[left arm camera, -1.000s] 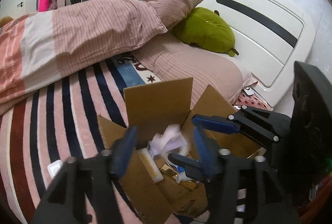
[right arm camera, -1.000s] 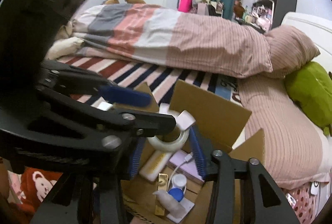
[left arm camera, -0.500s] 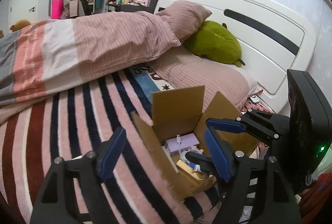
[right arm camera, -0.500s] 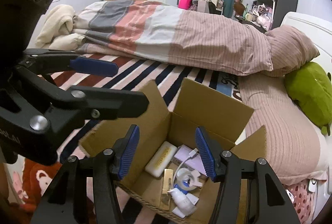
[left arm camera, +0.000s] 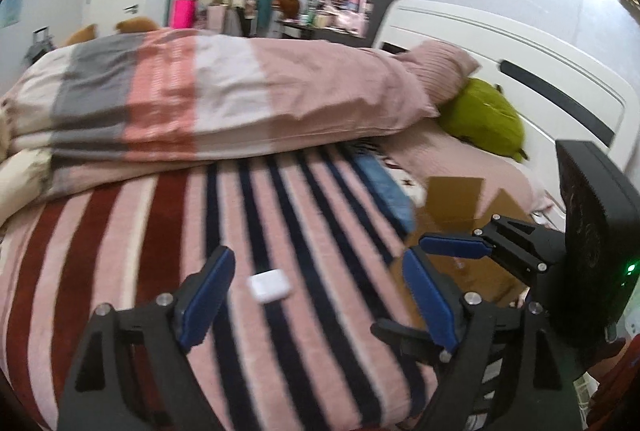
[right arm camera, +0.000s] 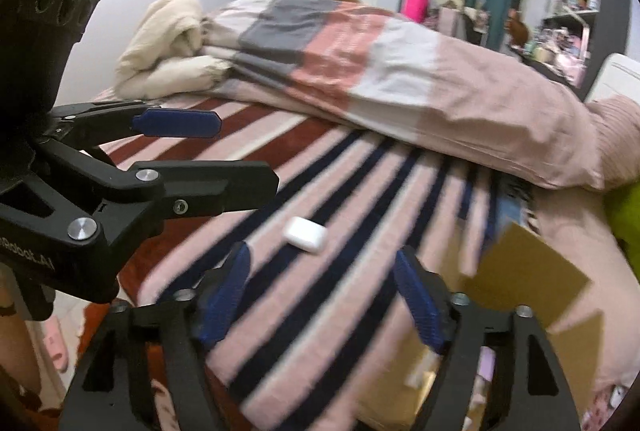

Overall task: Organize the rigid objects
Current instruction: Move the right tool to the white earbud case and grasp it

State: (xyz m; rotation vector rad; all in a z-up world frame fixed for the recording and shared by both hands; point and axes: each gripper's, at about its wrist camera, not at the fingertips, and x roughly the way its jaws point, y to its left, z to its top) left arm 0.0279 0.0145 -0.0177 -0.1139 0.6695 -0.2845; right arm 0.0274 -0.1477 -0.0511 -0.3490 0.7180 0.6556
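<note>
A small white case (left arm camera: 268, 285) lies on the striped blanket (left arm camera: 160, 231); it also shows in the right wrist view (right arm camera: 306, 234). My left gripper (left arm camera: 316, 297) is open and empty, with the case just ahead between its fingers. My right gripper (right arm camera: 322, 297) is open and empty, a little short of the case. A brown cardboard box (left arm camera: 456, 215) stands to the right on the bed; its flap shows in the right wrist view (right arm camera: 524, 279). The right gripper shows at the right of the left wrist view (left arm camera: 452, 247), and the left gripper at the left of the right wrist view (right arm camera: 178, 123).
A rolled duvet (left arm camera: 224, 99) lies across the bed behind the blanket. A pink pillow (left arm camera: 440, 71) and a green plush (left arm camera: 480, 119) sit by the white headboard (left arm camera: 540, 71). A cream blanket (right arm camera: 168, 43) is piled at the far left.
Both grippers have swung left, away from the box and toward the white case. A second ago a tape roll hung over the box; half a second ago it lay inside.
</note>
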